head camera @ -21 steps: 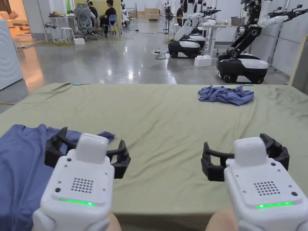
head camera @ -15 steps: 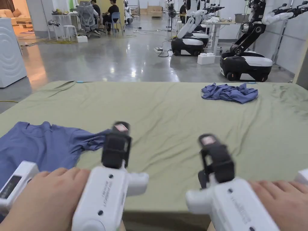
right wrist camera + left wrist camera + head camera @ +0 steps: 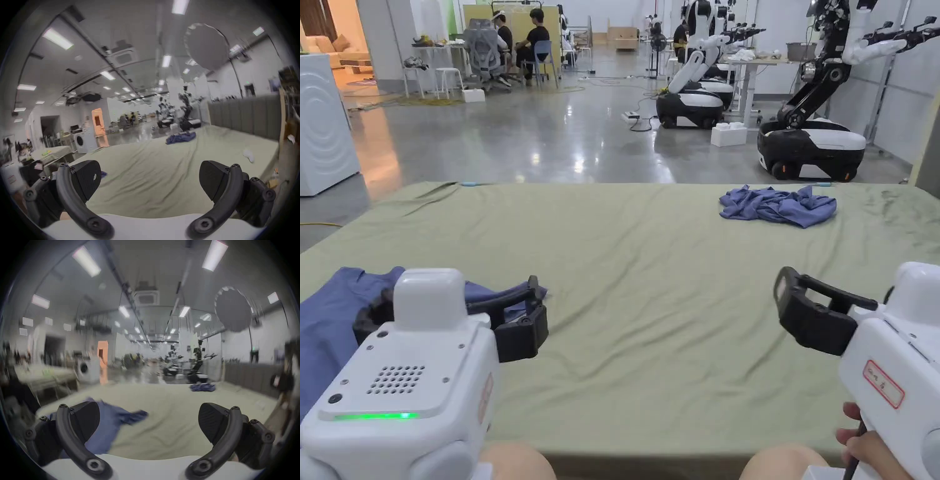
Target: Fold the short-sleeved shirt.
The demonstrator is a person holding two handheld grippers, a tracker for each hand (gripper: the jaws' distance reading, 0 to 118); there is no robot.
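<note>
**A:** Starting from your own side of the bed (image 3: 650,300): your left gripper (image 3: 450,315) hangs over the near left corner, its jaws spread wide and holding nothing. The shirt (image 3: 328,325) lies flat right under and to the left of it. In the left gripper view the blue cloth (image 3: 112,420) sits behind the left-hand jaw and runs toward the middle of the gap.

**B:** And your right gripper (image 3: 800,306)?

**A:** It is near the bed's front edge too, but over on the right, above bare sheet. Its jaws are parted as well, with nothing between them, as the right gripper view shows (image 3: 149,181). The shirt is well apart from it, off to its left.

**B:** So which hand goes first?

**A:** Your left, I would say. It is already over the cloth. A sleeve (image 3: 515,294) points toward the middle of the bed just past that gripper. The body seems to run left and back toward you, though part of it is cut off by the frame, so I can't tell you its long axis for sure. You would have to bring the right gripper across to the left to share the work.

**B:** Anything farther out?

**A:** A second, crumpled blue garment (image 3: 778,205) lies near the far right edge, well apart from both grippers. Beyond the bed is open floor with wheeled robots (image 3: 809,140) parked.
</note>
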